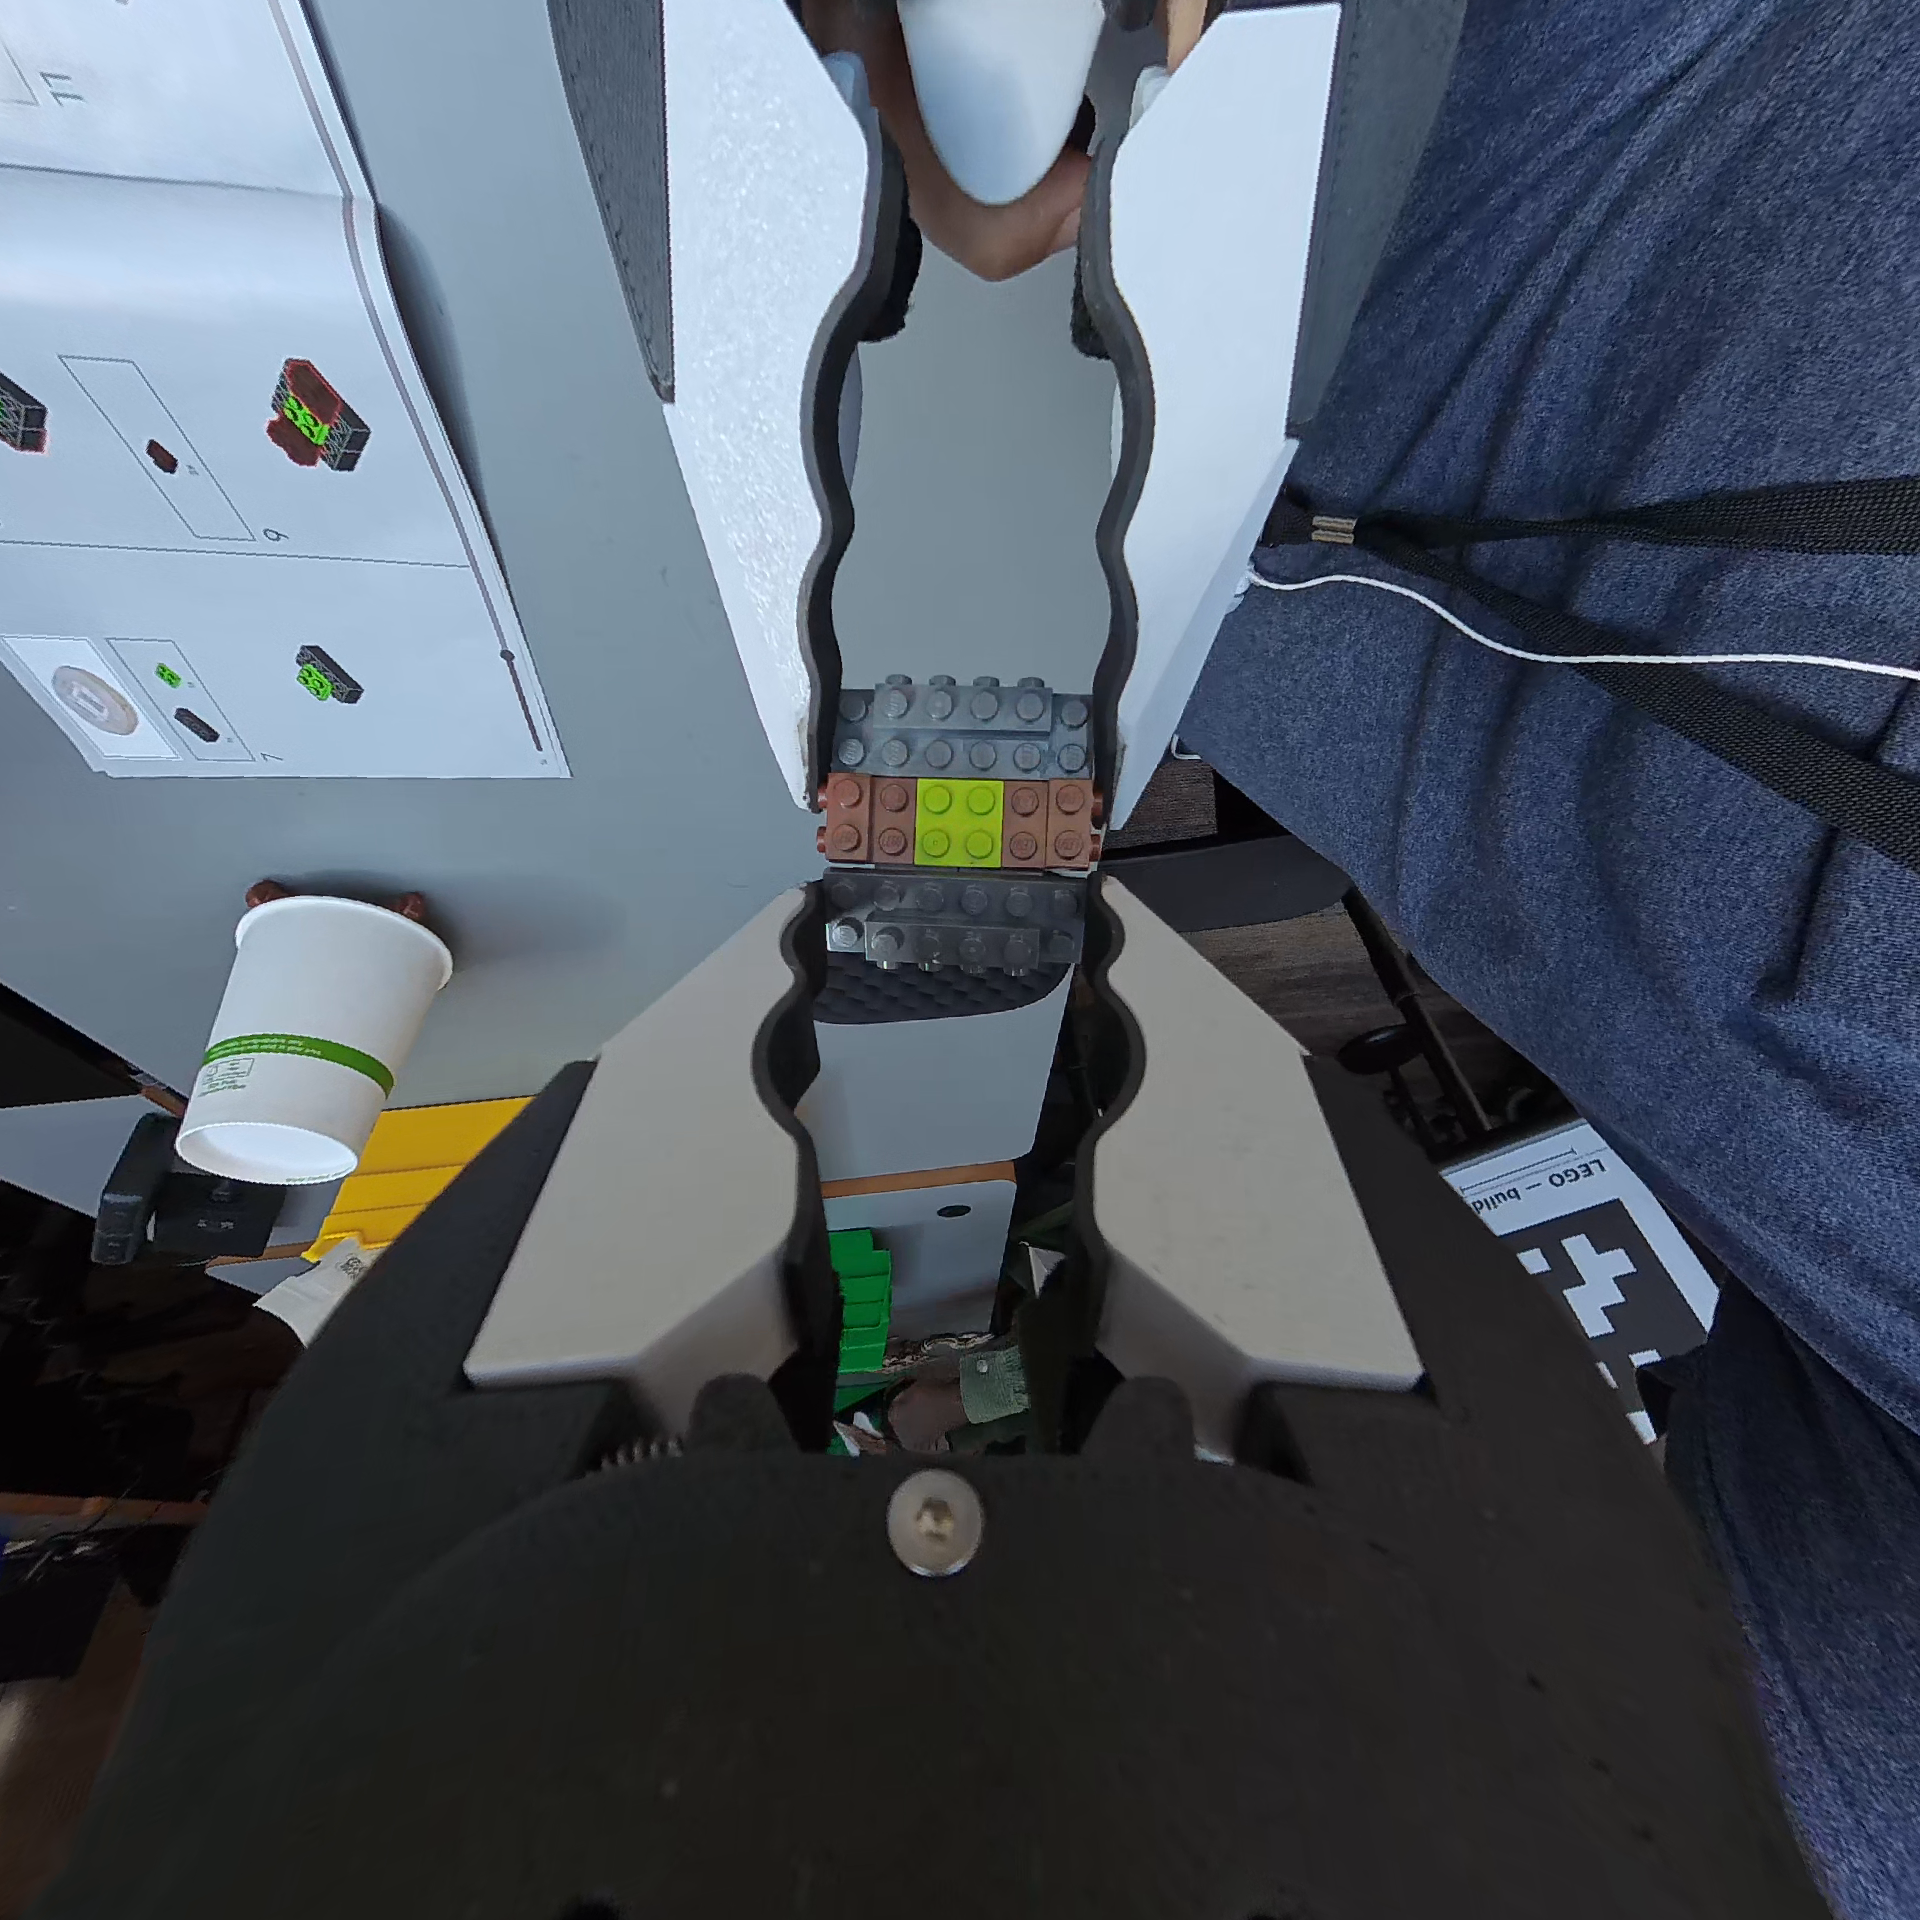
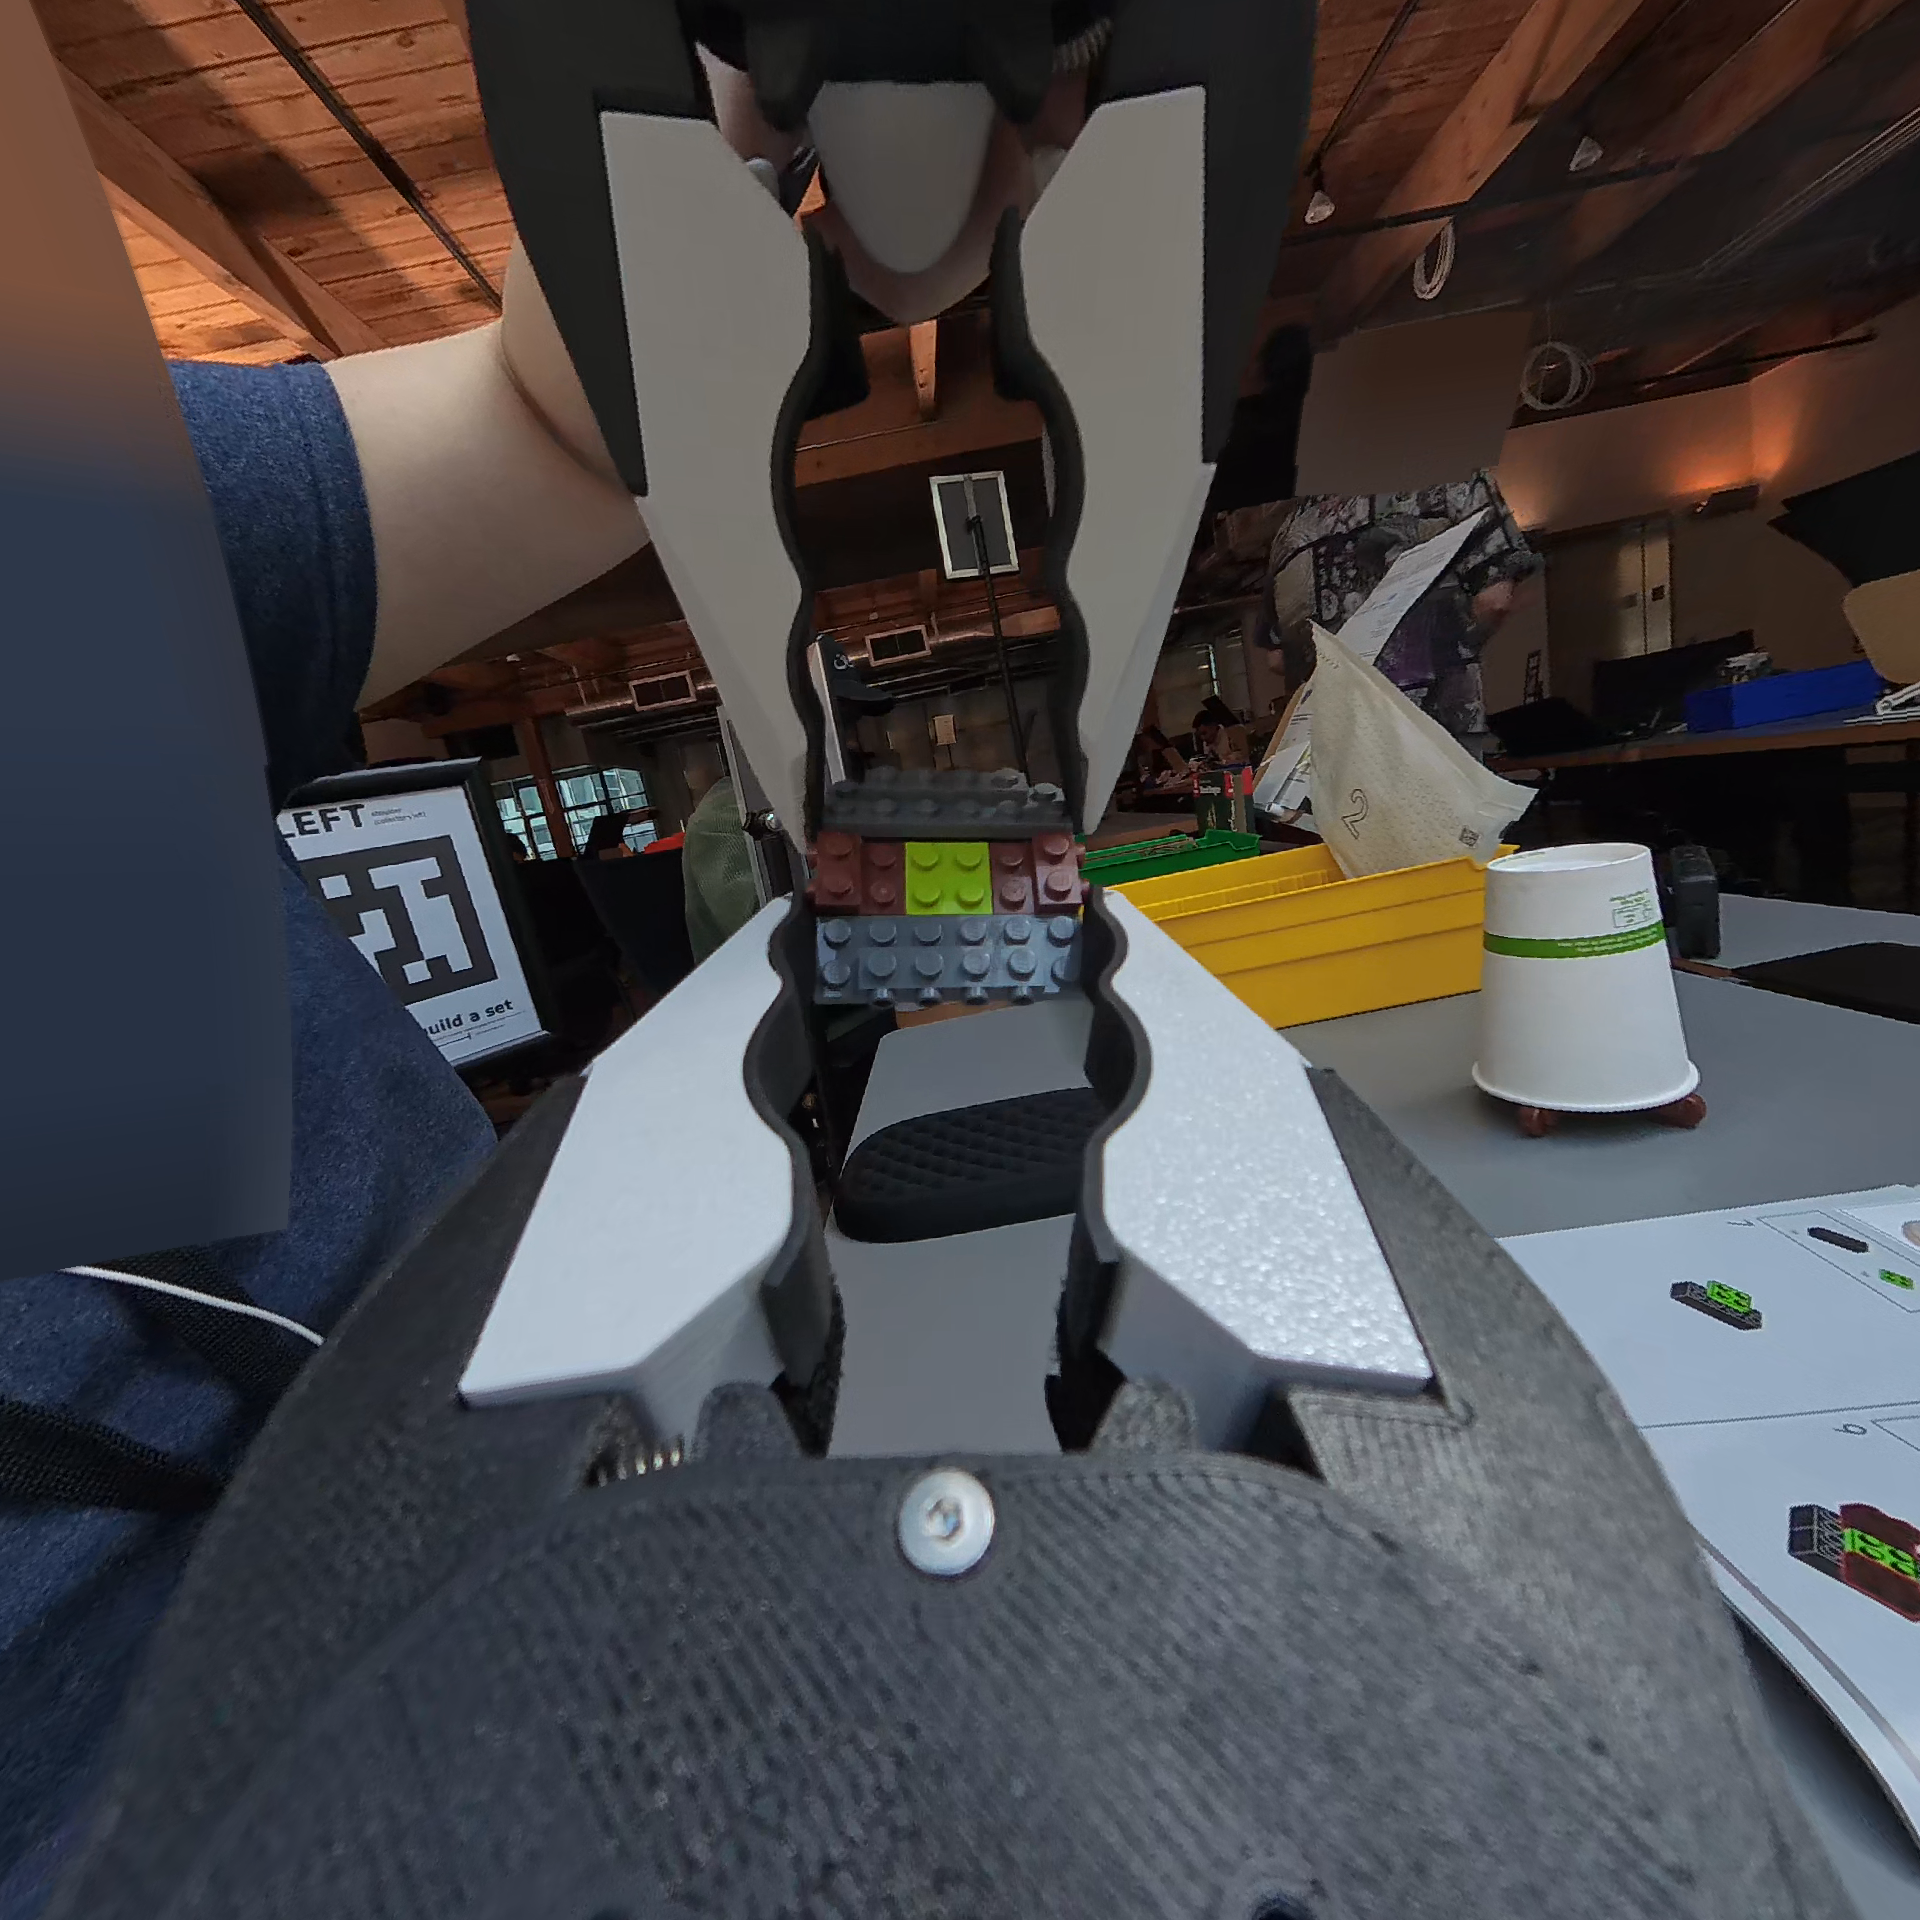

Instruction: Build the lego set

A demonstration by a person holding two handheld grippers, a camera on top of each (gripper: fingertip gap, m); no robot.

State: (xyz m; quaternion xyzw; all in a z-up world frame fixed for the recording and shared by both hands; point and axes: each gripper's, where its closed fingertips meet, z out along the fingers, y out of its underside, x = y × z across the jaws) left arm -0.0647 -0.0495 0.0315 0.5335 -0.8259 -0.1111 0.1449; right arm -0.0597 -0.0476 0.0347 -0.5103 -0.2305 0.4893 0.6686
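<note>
A lego assembly (image 1: 958, 823) is held in the air between my two grippers, which face each other tip to tip. It has dark grey studded plates at both ends and a brown band with a lime green square in the middle. In the left wrist view my left gripper (image 1: 956, 928) comes from below and is shut on the near grey end. My right gripper (image 1: 961, 743) comes from above and is shut on the far grey end. In the right wrist view the assembly (image 2: 945, 879) sits between my right gripper (image 2: 945, 961) below and my left gripper (image 2: 940, 808) above.
An upturned white paper cup (image 2: 1579, 982) stands over brown lego pieces on the grey table (image 2: 1403, 1122); it also shows in the left wrist view (image 1: 312, 1039). An open instruction booklet (image 1: 208, 416) lies on the table. A yellow bin (image 2: 1299, 935) stands behind. A person's blue clothing (image 1: 1610, 364) is close by. Less than 4 cm separates the two grippers' tips.
</note>
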